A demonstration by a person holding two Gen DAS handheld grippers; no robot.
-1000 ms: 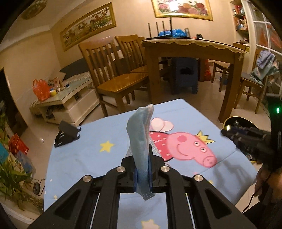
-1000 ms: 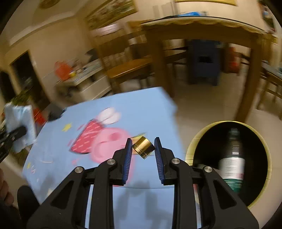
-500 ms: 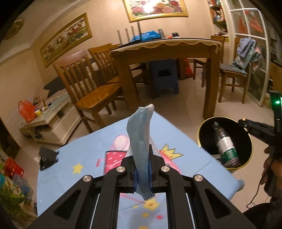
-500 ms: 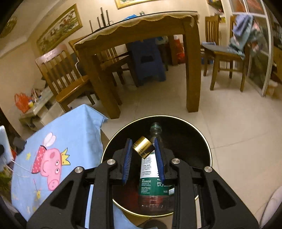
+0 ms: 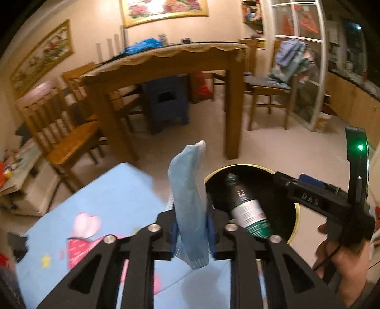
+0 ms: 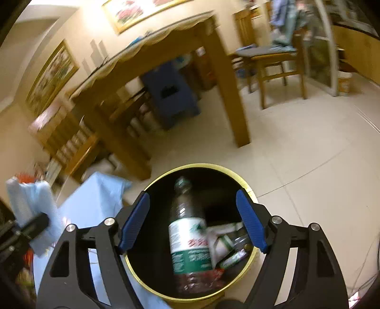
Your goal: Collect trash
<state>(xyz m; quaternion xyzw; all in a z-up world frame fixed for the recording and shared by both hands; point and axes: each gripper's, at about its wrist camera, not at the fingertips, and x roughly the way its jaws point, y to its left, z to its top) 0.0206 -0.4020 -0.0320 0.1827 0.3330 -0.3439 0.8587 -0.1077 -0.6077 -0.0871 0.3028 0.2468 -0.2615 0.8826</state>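
In bin (image 6: 247, 187): bottle (image 6: 190, 237), crumpled wrappers (image 6: 225, 247).

One round black trash bin (image 6: 247, 190) with a gold rim is standing on the tiled floor. Inside it, one plastic bottle (image 6: 190, 240) with a green-and-white label is lying, and at least two crumpled wrappers (image 6: 225, 244) are sitting beside the bottle; blur is keeping any finer count out of reach. One blue face mask (image 5: 190, 204) is showing, near the bin. Two grippers are showing: the left gripper (image 5: 191, 231) and the right gripper (image 6: 192, 223). One blue cartoon-print tablecloth (image 5: 114, 190) is lying beside the bin. Two framed paintings (image 5: 163, 9) are hanging beyond the bin.
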